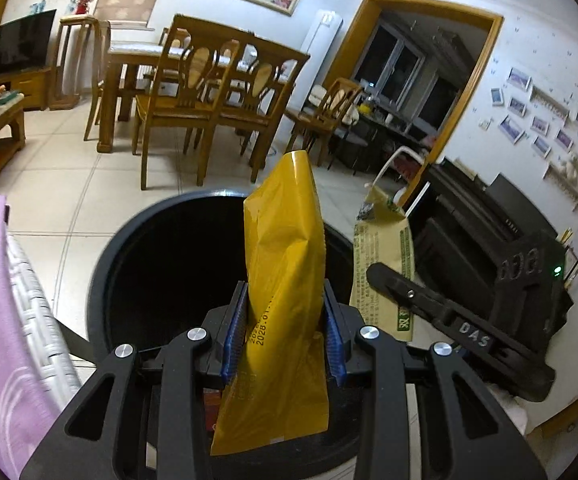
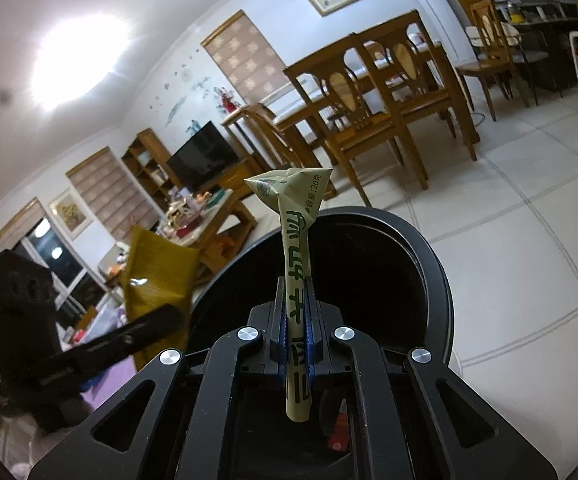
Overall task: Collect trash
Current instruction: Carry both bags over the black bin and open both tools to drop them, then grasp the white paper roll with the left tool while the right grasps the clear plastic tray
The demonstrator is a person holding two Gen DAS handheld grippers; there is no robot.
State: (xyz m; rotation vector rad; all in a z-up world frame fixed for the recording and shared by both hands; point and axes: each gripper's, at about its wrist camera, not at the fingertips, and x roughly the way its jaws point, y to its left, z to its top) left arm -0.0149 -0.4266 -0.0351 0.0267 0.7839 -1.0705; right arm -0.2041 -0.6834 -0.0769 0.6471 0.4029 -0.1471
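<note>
Both tools are clamped on trash above the black bin (image 1: 101,280): my left tool (image 1: 285,320) grips a yellow wrapper (image 1: 285,240), my right tool (image 2: 295,320) a green packet (image 2: 295,248). Only the right view shows something red (image 2: 339,428) down inside.

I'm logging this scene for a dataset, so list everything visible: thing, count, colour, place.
yellow wrapper: 1, mustard yellow, clamped in left tool, above the bin
green packet: 1, pale green with print, clamped in right tool, above the bin
trash bin: 1, black, open, on tiled floor below both tools
dining chairs: several, wooden, around the table behind
television: 1, black, far wall
left tool: 1, black, blue pads
right tool: 1, black, blue pads
</note>
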